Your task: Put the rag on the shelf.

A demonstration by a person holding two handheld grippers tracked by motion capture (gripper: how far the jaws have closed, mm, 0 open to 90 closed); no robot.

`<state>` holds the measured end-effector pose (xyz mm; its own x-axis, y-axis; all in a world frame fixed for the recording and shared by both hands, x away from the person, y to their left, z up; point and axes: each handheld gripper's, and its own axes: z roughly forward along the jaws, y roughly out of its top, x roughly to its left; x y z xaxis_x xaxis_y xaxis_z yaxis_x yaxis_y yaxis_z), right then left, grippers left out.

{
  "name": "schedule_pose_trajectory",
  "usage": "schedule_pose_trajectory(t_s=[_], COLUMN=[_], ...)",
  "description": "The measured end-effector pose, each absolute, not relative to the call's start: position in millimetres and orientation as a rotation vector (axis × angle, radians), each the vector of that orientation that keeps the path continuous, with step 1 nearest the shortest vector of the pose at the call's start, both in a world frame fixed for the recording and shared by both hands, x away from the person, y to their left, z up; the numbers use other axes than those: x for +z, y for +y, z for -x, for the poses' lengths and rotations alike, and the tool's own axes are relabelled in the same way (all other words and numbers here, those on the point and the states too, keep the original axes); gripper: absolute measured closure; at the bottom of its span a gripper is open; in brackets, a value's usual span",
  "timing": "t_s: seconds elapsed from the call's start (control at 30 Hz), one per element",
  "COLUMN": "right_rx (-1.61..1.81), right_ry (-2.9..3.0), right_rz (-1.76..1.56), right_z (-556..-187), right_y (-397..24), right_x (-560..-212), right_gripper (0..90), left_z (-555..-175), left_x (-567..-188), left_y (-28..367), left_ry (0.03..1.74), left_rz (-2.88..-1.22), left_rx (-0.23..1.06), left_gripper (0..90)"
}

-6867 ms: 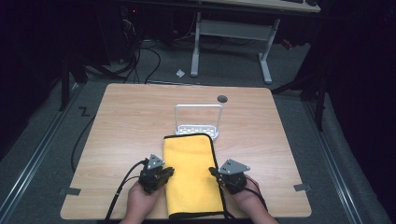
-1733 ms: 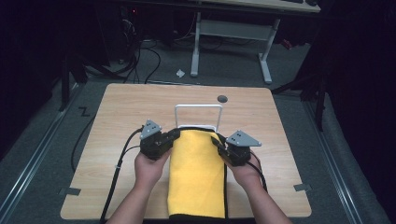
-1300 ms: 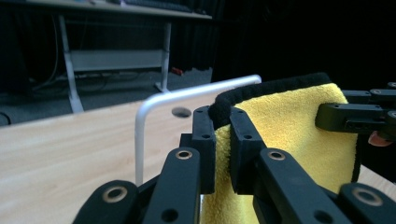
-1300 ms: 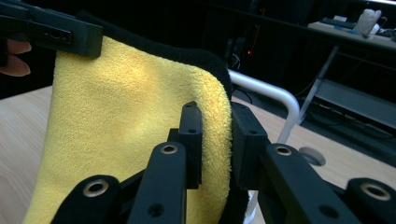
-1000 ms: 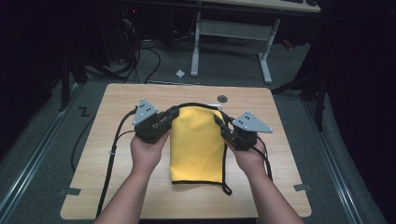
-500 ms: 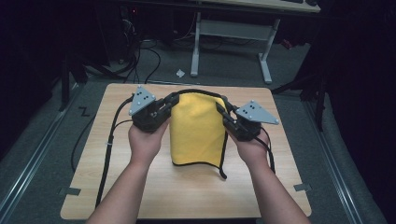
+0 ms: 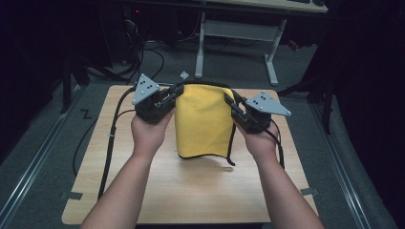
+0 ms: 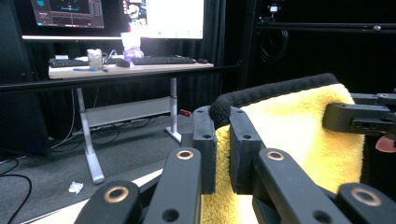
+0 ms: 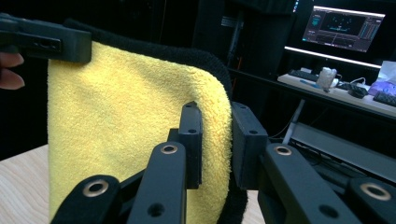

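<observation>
Because each gripper pinches one top corner, the yellow towel (image 7: 203, 121) hangs as a flat sheet in the middle of the high view, its black-edged top stretched between the two hands and its lower hem just above the wooden table (image 7: 191, 191). The left gripper (image 7: 174, 93) sits at centre-left of that frame, and in its own view the jaws are nearly together with the towel's black edging and yellow pile squeezed between the pads. The right gripper (image 7: 232, 102) mirrors it at centre-right; its jaws stand a little wider, yet in the right gripper view the folded side edge of the towel (image 9: 140, 116) fills the gap and both pads press on it, so I judge it a firm hold too.

Holding it by both upper corners looks deliberate — it keeps the cloth spread and untwisted, with the weight pulling the creases out, which would suit draping or folding it next. A black cord or loose trim (image 7: 230, 152) dangles from the lower right corner of the towel.

The table is pale wood grain with rounded corners, bare where I can see it, and the grippers' black cables trail across its left and right sides. Around it the room is dark — grey floor, and a desk (image 8: 121, 70) with a keyboard and lit monitors in the upper left of the left gripper view.
</observation>
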<state>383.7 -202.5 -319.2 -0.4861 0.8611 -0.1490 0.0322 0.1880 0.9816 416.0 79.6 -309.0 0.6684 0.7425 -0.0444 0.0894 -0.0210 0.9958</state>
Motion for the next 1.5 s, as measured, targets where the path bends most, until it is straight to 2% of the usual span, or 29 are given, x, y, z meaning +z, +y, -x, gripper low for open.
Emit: schedule_pose_trajectory(t_s=[0.4, 0.73, 0.97, 1.3, 1.5], right_rx=[1.404, 1.397, 1.351, 1.27, 1.23], right_ry=[1.706, 1.727, 1.783, 1.897, 1.95], right_rz=[-0.873, -0.925, -0.921, -0.911, -0.937], right_z=[-406.5, -450.8, -485.7, -511.0, -517.0], right_y=[-200.2, -201.5, -204.2, -213.1, -217.2], right_x=[-317.4, -316.4, -327.0, -358.9, -378.6], right_gripper=[77.2, 77.1, 77.1, 77.3, 77.2], left_z=[-441.4, -483.9, -517.5, -548.8, -554.2], left_x=[-307.3, -305.5, -323.8, -366.3, -389.3], left_y=[80.6, 76.2, 74.2, 70.0, 65.9], left_ry=[0.717, 0.719, 0.742, 0.868, 0.891], left_rz=[-1.551, -1.586, -1.623, -1.707, -1.763], left_rx=[0.637, 0.68, 0.681, 0.526, 0.481], left_gripper=[83.4, 83.3, 83.1, 83.5, 83.6])
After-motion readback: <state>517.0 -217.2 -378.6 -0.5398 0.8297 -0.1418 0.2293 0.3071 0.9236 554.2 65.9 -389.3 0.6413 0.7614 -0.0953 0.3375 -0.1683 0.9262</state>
